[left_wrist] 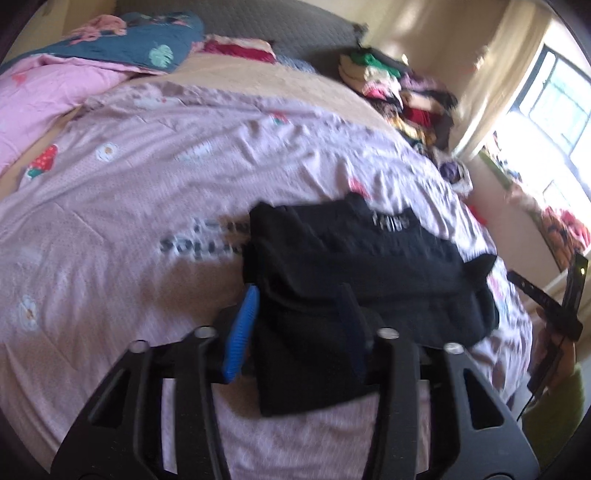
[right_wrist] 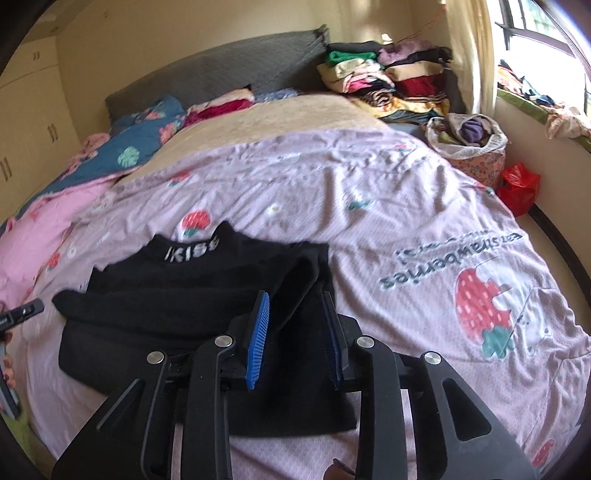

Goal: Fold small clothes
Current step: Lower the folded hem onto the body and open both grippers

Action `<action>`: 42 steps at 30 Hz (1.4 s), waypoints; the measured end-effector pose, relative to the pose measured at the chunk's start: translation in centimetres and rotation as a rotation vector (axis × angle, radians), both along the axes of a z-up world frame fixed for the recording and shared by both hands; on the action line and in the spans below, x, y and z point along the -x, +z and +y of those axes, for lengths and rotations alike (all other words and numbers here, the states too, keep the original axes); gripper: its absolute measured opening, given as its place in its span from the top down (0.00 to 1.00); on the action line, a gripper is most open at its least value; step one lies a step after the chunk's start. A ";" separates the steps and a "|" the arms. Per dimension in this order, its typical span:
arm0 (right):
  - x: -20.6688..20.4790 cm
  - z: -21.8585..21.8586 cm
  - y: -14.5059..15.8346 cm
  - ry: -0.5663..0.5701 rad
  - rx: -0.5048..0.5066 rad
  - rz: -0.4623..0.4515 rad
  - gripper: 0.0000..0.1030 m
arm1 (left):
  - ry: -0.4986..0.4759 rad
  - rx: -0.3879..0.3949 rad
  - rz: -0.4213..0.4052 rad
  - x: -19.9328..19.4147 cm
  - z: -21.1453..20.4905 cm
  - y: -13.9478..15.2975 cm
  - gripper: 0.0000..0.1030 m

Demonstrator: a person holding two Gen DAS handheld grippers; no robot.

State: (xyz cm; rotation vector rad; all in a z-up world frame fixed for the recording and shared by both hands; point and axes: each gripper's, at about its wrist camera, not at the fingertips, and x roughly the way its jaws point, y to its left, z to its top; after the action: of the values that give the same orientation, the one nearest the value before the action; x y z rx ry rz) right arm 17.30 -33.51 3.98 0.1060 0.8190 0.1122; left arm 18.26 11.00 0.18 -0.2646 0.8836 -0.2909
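Sweater (right_wrist: 177,295): black, with white "KISS" lettering on its collar, lying partly folded on the bed, near the front edge.
Left side of bed: a pink quilt (right_wrist: 40,229) and a blue floral quilt (right_wrist: 147,144) bunched along the edge.
Bed cover (right_wrist: 388,206): pale pink sheet printed with strawberries and flowers, spread under the sweater.
Left gripper (left_wrist: 299,325): over the sweater's near left corner; jaws narrowly parted, black fabric lying between the blue pads, which do not appear to press on it.
Right gripper (right_wrist: 297,339): over the sweater's near right edge; jaws narrowly parted, a fold of black fabric between the pads, no clear pinch.
Headboard (right_wrist: 229,62): grey and padded, against the far wall.
Far right corner: a stack of folded clothes (right_wrist: 388,81) piled beside the headboard.
Basket (right_wrist: 469,144): full of clothes, just off the bed's right side, with a red bag (right_wrist: 517,188) beside it.
Window (right_wrist: 546,33): bright daylight at the far right.
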 end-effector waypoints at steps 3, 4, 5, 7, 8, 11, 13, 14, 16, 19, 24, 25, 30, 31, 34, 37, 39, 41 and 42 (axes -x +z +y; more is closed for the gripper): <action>0.8 1.2 -1.3 0.039 0.032 0.032 0.80 | -0.044 -0.002 0.049 0.5 -1.0 -1.5 0.93; 1.0 1.6 -1.8 0.050 0.046 0.041 0.80 | -0.061 -0.001 0.067 0.6 -1.4 -2.1 0.94; 1.1 1.8 -2.2 0.057 0.055 0.048 0.82 | -0.067 -0.006 0.072 0.6 -1.7 -2.3 0.94; 1.2 2.4 -3.1 0.065 0.070 0.066 0.82 | -0.078 -0.036 0.072 0.7 -2.6 -2.9 0.94; 1.1 2.5 -3.5 0.065 0.069 0.073 0.82 | -0.080 -0.055 0.065 0.6 -3.1 -3.1 0.94; 0.4 2.8 -4.4 0.061 0.075 0.093 0.82 | -0.080 -0.075 0.051 0.1 -3.8 -3.3 0.94; -0.7 2.9 -5.1 0.056 0.089 0.107 0.82 | -0.077 -0.093 0.045 -0.8 -4.3 -3.5 0.94; -1.3 3.0 -5.5 0.051 0.096 0.118 0.82 | -0.077 -0.104 0.045 -1.1 -4.5 -3.6 0.94; -2.7 3.0 -6.1 0.045 0.091 0.141 0.82 | -0.071 -0.113 0.045 -2.1 -4.7 -3.9 0.94; -4.5 3.3 -6.6 0.047 0.095 0.153 0.83 | -0.053 -0.109 0.037 -3.5 -4.6 -3.9 0.94; -7.1 3.6 -6.4 0.049 0.093 0.148 0.83 | -0.031 -0.103 0.026 -6.0 -4.4 -3.8 0.94; -7.7 3.6 -6.4 0.048 0.092 0.147 0.83 | -0.024 -0.101 0.023 -6.5 -4.4 -3.8 0.94; -10.1 3.1 -6.2 0.025 0.086 0.141 0.83 | 0.038 -0.073 -0.010 -8.6 -3.4 -2.7 0.94; -10.5 2.8 -6.0 0.013 0.085 0.134 0.83 | 0.049 -0.068 -0.015 -8.9 -3.1 -2.5 0.94; -11.0 2.0 -5.6 -0.021 0.083 0.121 0.83 | 0.089 -0.058 -0.042 -9.1 -1.9 -1.4 0.92; -10.8 1.0 -5.1 -0.037 0.077 0.104 0.83 | 0.123 -0.056 -0.054 -8.8 -0.5 -1.0 0.79; -10.7 0.5 -5.0 -0.049 0.091 0.097 0.72 | 0.155 -0.051 -0.049 -8.7 0.6 -1.2 0.76; -10.7 -0.1 -5.1 -0.058 0.090 0.104 0.61 | 0.172 -0.035 -0.038 -8.5 1.4 -1.6 0.70; -10.8 -0.3 -5.3 -0.057 0.089 0.112 0.61 | 0.174 -0.031 -0.029 -8.5 1.6 -1.8 0.69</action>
State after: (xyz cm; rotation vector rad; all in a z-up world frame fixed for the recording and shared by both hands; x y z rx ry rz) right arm 28.11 -33.79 -1.34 0.0526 0.9311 0.0157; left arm 26.77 12.60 -1.65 -0.3060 0.8298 -0.1191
